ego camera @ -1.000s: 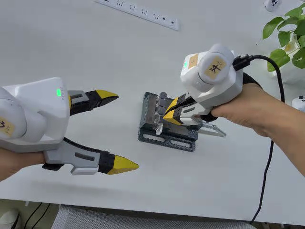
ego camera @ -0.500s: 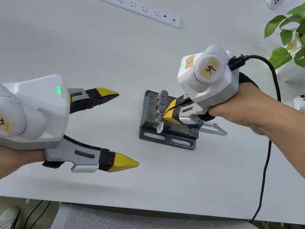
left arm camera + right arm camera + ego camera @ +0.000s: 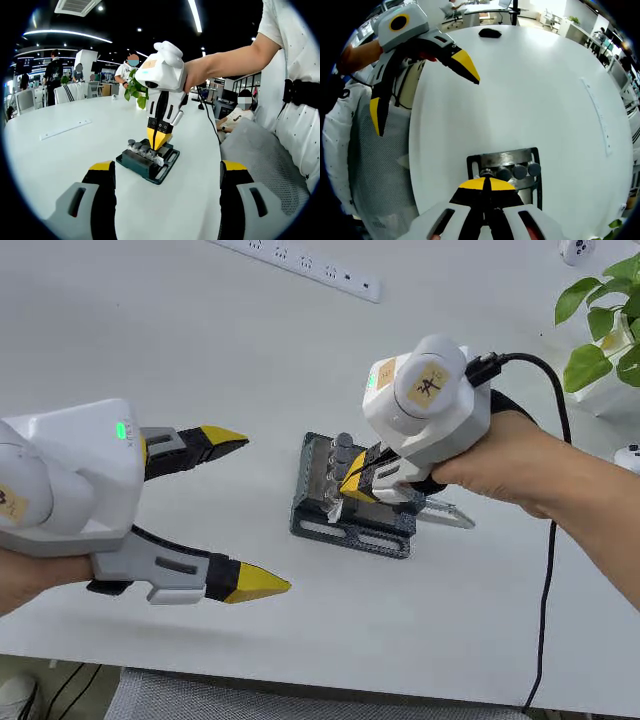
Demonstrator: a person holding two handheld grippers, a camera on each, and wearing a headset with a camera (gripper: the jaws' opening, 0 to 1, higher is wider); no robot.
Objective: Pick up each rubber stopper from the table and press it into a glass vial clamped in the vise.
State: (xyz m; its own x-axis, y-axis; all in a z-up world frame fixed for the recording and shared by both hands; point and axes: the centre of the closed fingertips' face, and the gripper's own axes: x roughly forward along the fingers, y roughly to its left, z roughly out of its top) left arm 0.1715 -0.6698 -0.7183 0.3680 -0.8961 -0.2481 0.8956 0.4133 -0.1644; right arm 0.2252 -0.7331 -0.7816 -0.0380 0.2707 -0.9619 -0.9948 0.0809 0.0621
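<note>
**A:** How far along are we?

**B:** Starting nearest, by the front edge of the bench (image 3: 200, 330): the left hand-held gripper (image 3: 243, 512) hovers with its jaws spread wide and nothing between them. It isn't carrying a stopper. Further in, about mid-bench, the vise (image 3: 345, 532) clamps the row of glass vials (image 3: 328, 478). The right hand-held gripper (image 3: 347, 487) points straight down onto the near end of that row.

**A:** And the stoppers?

**B:** In the right gripper view, three grey rubber stoppers (image 3: 520, 171) sit capped on the vials just beyond its tips. I'd call those three done. The near-end vial lies right under the tips, so I judge it to be the one being pressed, and probably the last of the row.

**A:** Is the right one gripping a stopper?

**B:** Its jaws are drawn together, yellow tips meeting. Whether a stopper is pinched or merely pushed beneath them is hidden by the tips themselves.

**A:** So what's left?

**B:** As I read it, seating that near-end stopper fully and then lifting clear. The left hand-held gripper is well apart from the vise, on its left side. Beyond everything, a power strip (image 3: 300, 265) lies along the bench's far edge, and a plant (image 3: 600, 320) stands toward the far right corner.
</note>
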